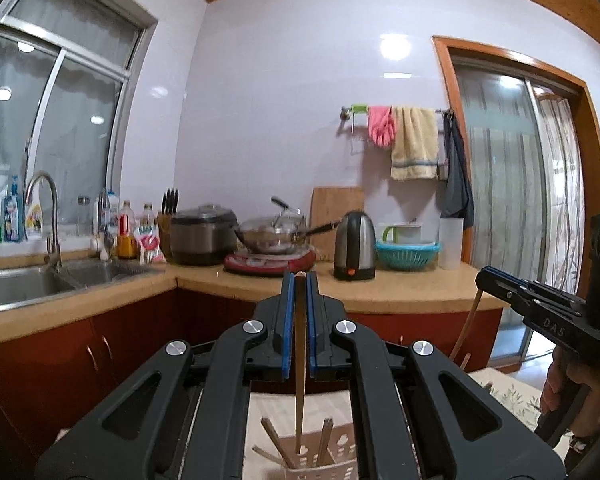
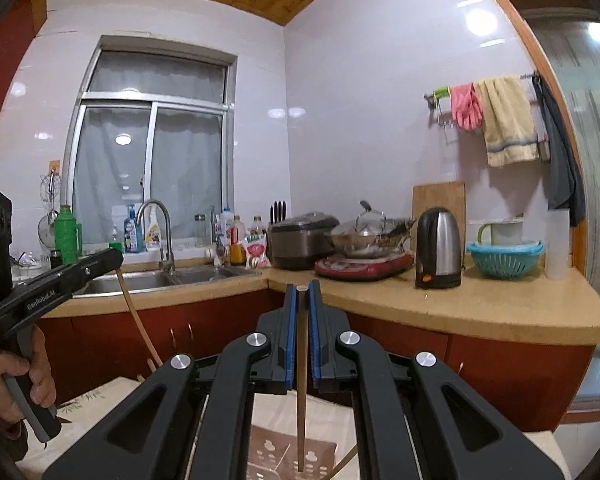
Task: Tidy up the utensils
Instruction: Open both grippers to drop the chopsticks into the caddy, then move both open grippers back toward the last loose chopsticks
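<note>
A: The left claw (image 1: 299,280) is narrow, its blue pads (image 1: 287,320) pressed on a chopstick (image 1: 299,380) that hangs straight down between them.

B: And where does the lower end sit?

A: It reaches into the holder (image 1: 324,460), a pale perforated box at the bottom edge of the left wrist view, with other chopsticks (image 1: 276,444) leaning in it at angles.

B: The right claw (image 2: 302,290)?

A: Also narrow, gripping a second chopstick (image 2: 301,400) upright. Its tip comes down over the holder (image 2: 316,456), at or just inside the rim; I cannot tell which.

B: Can each claw be seen from the other side?

A: Yes. In the left wrist view the right claw shows at the right edge with its chopstick curving down below it. In the right wrist view the left claw is at the left edge, a hand (image 2: 16,376) on its grip.

B: What carries the holder?

A: A table with a leaf-patterned cloth (image 1: 512,396). The holder stands near the middle of it, between the two claws.

B: Behind that?

A: A corner counter (image 2: 480,304) with a sink (image 2: 140,282) along its left run, then a rice cooker (image 2: 300,240), a wok (image 2: 368,236) and a kettle (image 2: 438,246) along the back. A teal colander (image 2: 504,260) is near the counter's right end.
</note>
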Motion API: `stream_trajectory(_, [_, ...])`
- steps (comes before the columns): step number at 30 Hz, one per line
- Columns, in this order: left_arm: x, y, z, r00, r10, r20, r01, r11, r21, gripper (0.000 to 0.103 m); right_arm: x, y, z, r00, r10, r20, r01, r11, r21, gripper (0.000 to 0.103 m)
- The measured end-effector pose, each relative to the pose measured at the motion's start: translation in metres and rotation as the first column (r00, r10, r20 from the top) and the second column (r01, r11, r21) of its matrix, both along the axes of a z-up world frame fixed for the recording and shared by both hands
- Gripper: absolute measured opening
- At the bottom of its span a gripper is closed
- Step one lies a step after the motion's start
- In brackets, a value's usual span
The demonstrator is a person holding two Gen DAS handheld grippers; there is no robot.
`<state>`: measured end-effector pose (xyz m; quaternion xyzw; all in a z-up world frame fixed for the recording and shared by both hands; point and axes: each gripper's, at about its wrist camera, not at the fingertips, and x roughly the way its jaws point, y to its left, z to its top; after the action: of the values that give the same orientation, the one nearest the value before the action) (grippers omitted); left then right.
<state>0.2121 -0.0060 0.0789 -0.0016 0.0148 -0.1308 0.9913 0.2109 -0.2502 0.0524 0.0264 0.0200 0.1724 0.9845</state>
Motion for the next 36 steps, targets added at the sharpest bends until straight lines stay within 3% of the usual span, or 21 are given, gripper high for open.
stream_trajectory(9, [0.025, 0.003, -0.044, 0.993, 0.002, -0.117, -0.003, 1.0, -0.004, 0.008, 0.017, 0.004, -0.038, 0.995, -0.009, -0.102, 0.006, 0.999, -0.032, 0.007])
stream_trajectory(11, [0.025, 0.003, -0.05, 0.991, 0.002, -0.132, -0.002, 1.0, 0.0, 0.015, 0.019, 0.005, -0.044, 0.991, -0.008, -0.131, 0.004, 0.999, -0.034, 0.007])
stream_trajectory(13, [0.024, 0.003, -0.053, 0.991, 0.008, -0.134, -0.007, 1.0, 0.004, 0.033, 0.019, 0.005, -0.048, 0.99, -0.005, -0.142, 0.0, 0.999, -0.033, 0.007])
stream_trajectory(16, [0.018, 0.005, -0.054, 0.991, 0.013, -0.132, -0.012, 1.0, 0.007, 0.043, 0.014, 0.005, -0.05, 0.989, 0.001, -0.148, -0.006, 0.999, -0.034, 0.011])
stream_trajectory(18, [0.013, 0.006, -0.053, 0.991, 0.017, -0.13, -0.017, 1.0, 0.001, 0.053, 0.012, 0.004, -0.05, 0.989, 0.002, -0.145, -0.006, 1.0, -0.029, 0.02])
stream_trajectory(25, [-0.018, 0.009, -0.058, 0.991, 0.039, -0.132, -0.039, 0.999, 0.005, 0.073, -0.021, -0.01, -0.052, 0.99, -0.002, -0.139, -0.001, 1.0, -0.024, 0.028])
stream_trajectory(29, [-0.045, 0.012, -0.07, 0.986, 0.064, -0.151, -0.062, 0.998, 0.017, 0.077, -0.042, -0.023, -0.063, 0.988, -0.026, -0.155, 0.02, 0.999, -0.04, 0.029])
stream_trajectory(36, [-0.08, 0.023, -0.112, 0.961, 0.108, -0.254, -0.108, 0.994, 0.013, 0.078, -0.08, -0.059, -0.111, 0.964, -0.088, -0.252, 0.076, 0.995, -0.057, 0.03])
